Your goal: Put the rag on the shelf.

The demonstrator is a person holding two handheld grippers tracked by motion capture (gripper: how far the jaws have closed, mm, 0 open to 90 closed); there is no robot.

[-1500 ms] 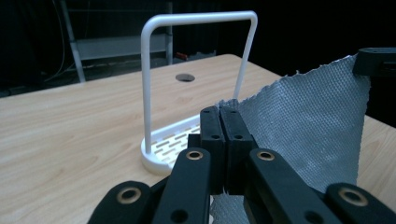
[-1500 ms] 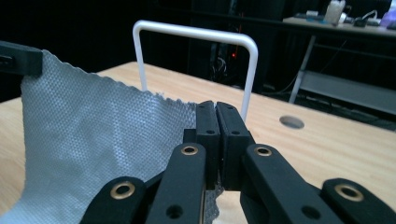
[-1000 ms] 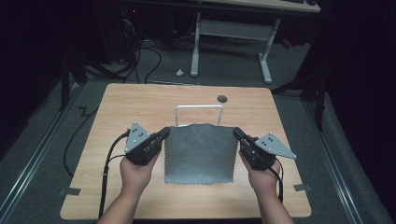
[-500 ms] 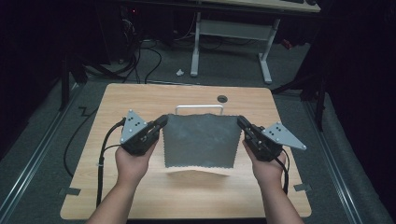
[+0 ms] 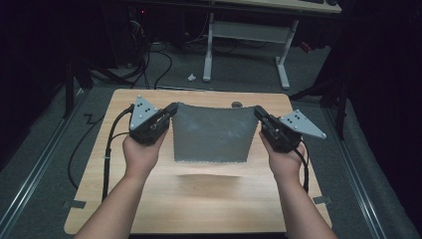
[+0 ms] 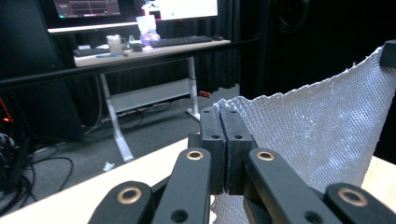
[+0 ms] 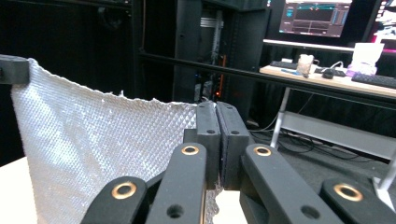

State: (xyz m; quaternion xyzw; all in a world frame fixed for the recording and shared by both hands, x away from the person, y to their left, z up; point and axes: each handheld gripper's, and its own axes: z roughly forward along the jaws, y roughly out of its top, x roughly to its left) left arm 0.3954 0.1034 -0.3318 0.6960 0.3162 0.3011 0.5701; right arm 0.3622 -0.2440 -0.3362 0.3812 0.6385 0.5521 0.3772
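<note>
A grey textured cloth (image 5: 211,134) hangs spread in the air above the wooden table (image 5: 199,199), held by its two upper corners. My left gripper (image 5: 172,108) is shut on the cloth's upper left corner. My right gripper (image 5: 258,111) is shut on the upper right corner. In the left gripper view the closed jaws pinch the silvery woven cloth (image 6: 308,135) at my left gripper (image 6: 225,114), and the other gripper's tip (image 6: 387,53) holds the far corner. The right gripper view mirrors this: my right gripper (image 7: 216,109) clamps the cloth (image 7: 93,149).
A round hole (image 5: 237,104) sits near the table's far edge. A black cable (image 5: 107,149) trails off the left side. Beyond the table stand a white desk frame (image 5: 246,35) and floor cables; monitors and a keyboard (image 6: 187,41) sit on that desk.
Both grippers have lifted the cloth off the table and moved it away from the person; it now hangs free, casting a shadow, and covers the white frame seen earlier.
</note>
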